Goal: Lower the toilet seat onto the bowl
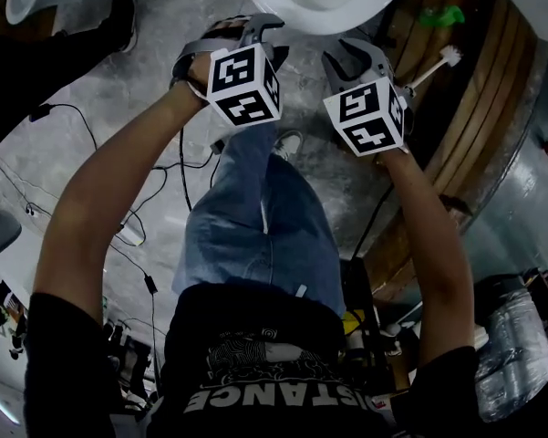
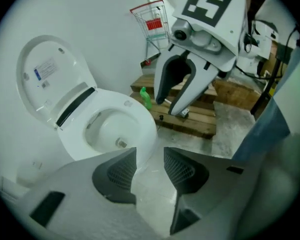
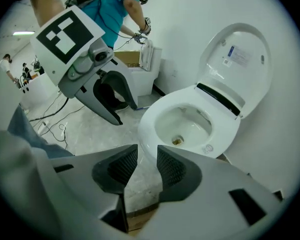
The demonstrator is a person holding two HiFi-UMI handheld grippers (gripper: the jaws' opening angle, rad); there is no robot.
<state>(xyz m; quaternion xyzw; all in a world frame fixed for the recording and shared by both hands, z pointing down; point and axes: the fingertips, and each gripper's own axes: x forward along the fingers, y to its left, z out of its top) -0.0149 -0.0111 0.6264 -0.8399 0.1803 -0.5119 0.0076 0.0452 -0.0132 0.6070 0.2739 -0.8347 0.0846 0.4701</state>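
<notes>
The white toilet's seat and lid (image 2: 50,79) stand raised against the wall, above the open bowl (image 2: 112,129). In the right gripper view the raised seat and lid (image 3: 237,61) are at upper right and the bowl (image 3: 187,124) lies just beyond my jaws. The head view shows only the bowl's front edge (image 1: 328,3) at the top. My left gripper (image 2: 150,166) is open with nothing between its pads, short of the bowl's front. My right gripper (image 3: 147,166) is also open and empty, beside the left gripper (image 3: 110,99). Neither one touches the toilet.
A wooden pallet (image 2: 199,119) lies right of the toilet, with a green bottle (image 2: 146,98) and a toilet brush (image 1: 438,62) on it. A red shopping cart (image 2: 152,21) stands behind. Cables (image 3: 55,126) cross the floor; a person in teal (image 3: 115,9) stands farther off.
</notes>
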